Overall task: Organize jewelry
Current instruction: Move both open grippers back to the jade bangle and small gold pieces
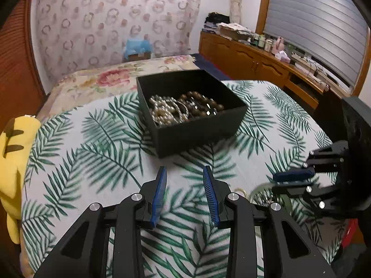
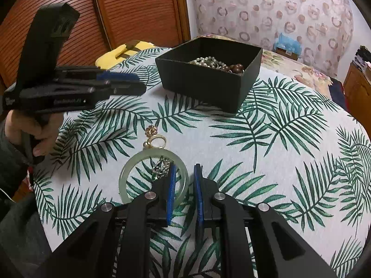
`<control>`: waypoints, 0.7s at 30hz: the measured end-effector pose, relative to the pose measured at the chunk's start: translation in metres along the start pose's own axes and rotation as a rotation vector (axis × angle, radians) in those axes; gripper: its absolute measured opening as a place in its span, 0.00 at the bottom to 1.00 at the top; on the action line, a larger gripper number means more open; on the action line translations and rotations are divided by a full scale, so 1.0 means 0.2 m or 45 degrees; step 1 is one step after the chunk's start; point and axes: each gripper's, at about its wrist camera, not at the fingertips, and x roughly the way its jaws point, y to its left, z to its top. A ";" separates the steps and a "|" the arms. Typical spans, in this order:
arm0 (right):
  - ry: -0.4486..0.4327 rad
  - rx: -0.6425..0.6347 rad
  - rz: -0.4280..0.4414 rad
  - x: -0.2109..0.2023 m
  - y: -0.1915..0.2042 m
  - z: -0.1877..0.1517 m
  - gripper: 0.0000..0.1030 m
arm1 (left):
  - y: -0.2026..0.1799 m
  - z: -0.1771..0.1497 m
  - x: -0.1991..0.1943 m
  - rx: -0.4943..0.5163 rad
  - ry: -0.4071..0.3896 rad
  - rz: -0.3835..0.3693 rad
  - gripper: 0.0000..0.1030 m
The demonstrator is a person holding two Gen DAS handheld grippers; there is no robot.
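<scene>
Right gripper straddling the jade bangle's rim on the leaf-print cloth; black box stands farther in.

The right gripper [image 2: 184, 169] has its jaws narrowly parted, one pad inside the pale green bangle [image 2: 129, 173], the other just outside, the rim between them; whether the pads press it cannot be told. Risk: a smooth, hard ring may slip or tip from a thin rim pinch, and the small chain piece [image 2: 161, 168] inside the ring and the gold ring clasp [image 2: 158, 141] at its far edge could snag or drag along. The left gripper [image 1: 184, 173] hovers with jaws spread and empty over bare tablecloth [image 1: 92, 139]. The open black box [image 1: 197, 129], toward the table's far edge, holds a pearl strand [image 1: 162, 111] and brown bead bracelets [image 1: 204, 103] in a heap.
</scene>
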 end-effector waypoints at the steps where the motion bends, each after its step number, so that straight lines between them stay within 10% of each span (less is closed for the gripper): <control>1: 0.001 0.001 -0.005 0.00 0.00 0.00 0.17 | -0.01 -0.01 0.00 0.002 0.008 -0.003 0.30; 21: 0.025 -0.052 -0.053 0.01 0.00 -0.01 0.08 | -0.12 -0.10 0.02 0.030 0.069 -0.054 0.30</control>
